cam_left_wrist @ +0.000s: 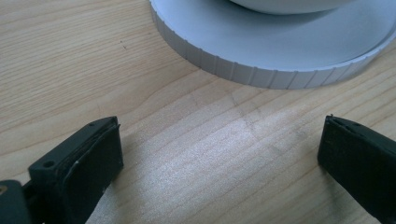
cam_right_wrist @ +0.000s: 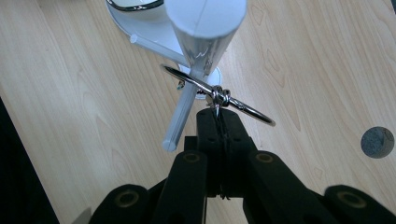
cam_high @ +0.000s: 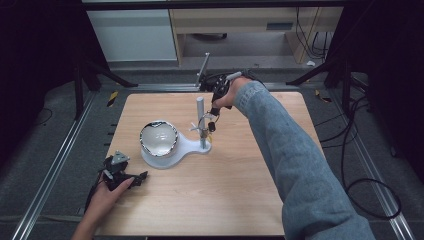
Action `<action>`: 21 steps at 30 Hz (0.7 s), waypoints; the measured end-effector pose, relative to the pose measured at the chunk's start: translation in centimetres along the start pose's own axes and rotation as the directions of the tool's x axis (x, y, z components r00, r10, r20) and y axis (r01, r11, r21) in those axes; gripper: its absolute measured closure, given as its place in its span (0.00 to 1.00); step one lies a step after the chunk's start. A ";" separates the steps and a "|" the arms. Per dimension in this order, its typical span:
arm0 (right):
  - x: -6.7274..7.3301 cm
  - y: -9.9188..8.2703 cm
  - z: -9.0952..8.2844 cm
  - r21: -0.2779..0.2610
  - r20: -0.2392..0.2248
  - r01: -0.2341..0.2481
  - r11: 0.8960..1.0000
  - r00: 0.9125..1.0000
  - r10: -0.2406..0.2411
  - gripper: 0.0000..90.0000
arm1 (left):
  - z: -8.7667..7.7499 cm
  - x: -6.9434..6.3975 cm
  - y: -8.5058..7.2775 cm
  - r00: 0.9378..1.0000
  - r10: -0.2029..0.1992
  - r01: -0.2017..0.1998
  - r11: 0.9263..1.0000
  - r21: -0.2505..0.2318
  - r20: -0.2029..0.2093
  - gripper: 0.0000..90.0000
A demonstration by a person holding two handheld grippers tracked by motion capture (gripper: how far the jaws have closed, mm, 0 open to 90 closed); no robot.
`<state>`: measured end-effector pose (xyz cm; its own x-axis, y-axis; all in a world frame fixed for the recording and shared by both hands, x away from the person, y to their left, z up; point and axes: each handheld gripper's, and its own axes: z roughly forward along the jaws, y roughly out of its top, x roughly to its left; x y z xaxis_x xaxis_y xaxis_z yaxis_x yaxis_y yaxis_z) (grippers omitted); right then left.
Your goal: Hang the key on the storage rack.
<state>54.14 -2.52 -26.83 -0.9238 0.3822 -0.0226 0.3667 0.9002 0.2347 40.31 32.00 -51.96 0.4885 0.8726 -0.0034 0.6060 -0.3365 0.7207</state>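
Two grippers are at work on one wooden table (cam_high: 240, 195). My right gripper (cam_right_wrist: 217, 114) has its jaws pressed together on the small fitting of a metal ring (cam_right_wrist: 243, 105), held just beside the white post (cam_right_wrist: 205, 28) of a stand (cam_high: 187, 147); in the right gripper view the ring seems to touch the post near a slanted peg (cam_right_wrist: 180, 116), though whether it is hooked on I cannot tell. My left gripper (cam_left_wrist: 219, 154) rests low at the near left of the table, jaws wide apart and holding nothing, just short of the stand's ribbed base rim (cam_left_wrist: 261, 77).

Risks, as I judge them: the grip is on a tiny fitting, so the ring could swivel or slip free if I twist. Pushing sideways on the post could shift or tip the stand, since my left gripper is not bracing it.

Views compared: the high view alone gives the layout, with a shiny bowl (cam_high: 158, 138) on the stand's round end, the post on its narrow end, and my right sleeve (cam_high: 295, 160) reaching across. The right gripper view alone shows the pinch on the ring. The left gripper view alone shows the open jaws clearly.
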 end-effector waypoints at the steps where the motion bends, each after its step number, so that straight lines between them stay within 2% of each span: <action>1: 0.0 0.0 0.0 0.000 0.000 0.000 1.000 1.000 0.000 0.98 | 0.0 0.0 0.0 1.000 0.000 0.000 1.000 0.000 0.000 0.00; 11: -0.4 -0.5 -0.5 -0.020 0.034 -0.019 1.000 0.999 0.020 0.88 | 0.0 0.0 0.0 1.000 0.000 0.000 1.000 0.000 0.000 0.00; 21: -1.1 -1.3 -1.0 -0.039 0.094 -0.043 0.998 0.995 0.046 0.69 | 0.0 0.0 0.0 1.000 0.000 0.000 1.000 0.000 0.001 0.00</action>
<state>54.53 -4.31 -26.11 -0.8915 0.4412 -0.1029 0.4012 0.8744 0.2728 40.31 32.00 -51.96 0.4888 0.8724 -0.0038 0.6060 -0.3365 0.7208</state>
